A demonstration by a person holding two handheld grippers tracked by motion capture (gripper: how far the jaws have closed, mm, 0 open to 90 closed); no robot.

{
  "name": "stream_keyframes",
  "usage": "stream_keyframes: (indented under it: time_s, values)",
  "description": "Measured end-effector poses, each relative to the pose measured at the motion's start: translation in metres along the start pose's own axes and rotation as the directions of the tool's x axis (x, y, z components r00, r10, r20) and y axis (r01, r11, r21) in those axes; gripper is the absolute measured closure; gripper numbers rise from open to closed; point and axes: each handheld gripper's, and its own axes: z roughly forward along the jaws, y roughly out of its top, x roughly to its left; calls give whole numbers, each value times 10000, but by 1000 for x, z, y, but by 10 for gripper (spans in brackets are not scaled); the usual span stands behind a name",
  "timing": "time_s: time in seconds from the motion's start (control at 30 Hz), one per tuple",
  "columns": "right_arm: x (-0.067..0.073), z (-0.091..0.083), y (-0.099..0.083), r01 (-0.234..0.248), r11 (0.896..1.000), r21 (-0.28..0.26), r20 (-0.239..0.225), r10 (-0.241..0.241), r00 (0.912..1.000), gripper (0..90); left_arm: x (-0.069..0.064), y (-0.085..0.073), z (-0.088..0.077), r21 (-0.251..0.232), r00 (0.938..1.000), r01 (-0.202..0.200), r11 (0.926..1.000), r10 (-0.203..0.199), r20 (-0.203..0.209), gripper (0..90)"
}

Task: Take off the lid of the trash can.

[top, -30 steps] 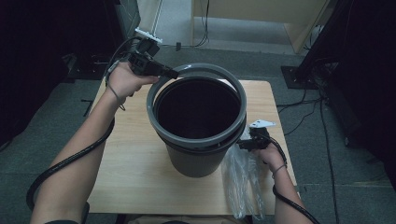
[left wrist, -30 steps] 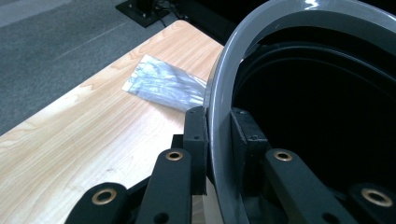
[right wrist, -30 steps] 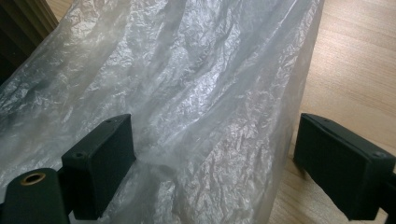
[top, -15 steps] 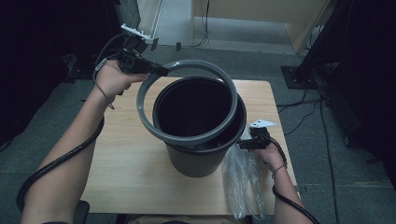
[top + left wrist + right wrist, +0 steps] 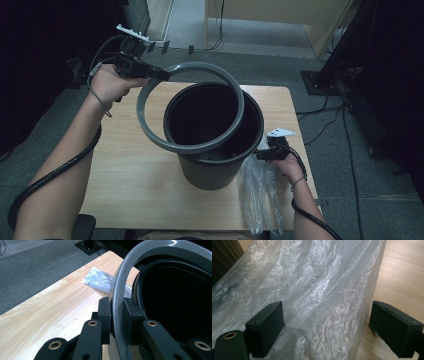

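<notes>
L gripper (image 5: 162, 76) fingers clamp grey plastic ring (image 5: 190, 145) tilted over black round bin (image 5: 215, 170), far edge raised; R gripper (image 5: 327, 325) view: fingers open astride clear plastic bag (image 5: 312, 290) on table (image 5: 125, 175).

The right gripper (image 5: 327, 327) has its two black jaws standing wide apart, rising from the bottom edge. Between them lies a crinkled clear plastic bag (image 5: 312, 290), spreading from the near foreground to the far left corner. The left jaw rests against the plastic; the right jaw stands clear of it, over the light wooden table (image 5: 402, 272).
</notes>
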Motion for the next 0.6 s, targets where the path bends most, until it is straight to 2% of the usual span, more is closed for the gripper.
stream_keyframes:
  time_s: [0.27, 0.6]
  values:
    - [0, 0, 0, 0, 10000, 13, -8, 0, 10000, 120, 5, -4, -11, -106, 9998, 178, 9998, -177, 55, 772]
    - [0, 0, 0, 24, 10000, 27, 23, -24, 10000, 120, 11, -10, -26, -209, 9995, 241, 9995, -245, -211, 772]
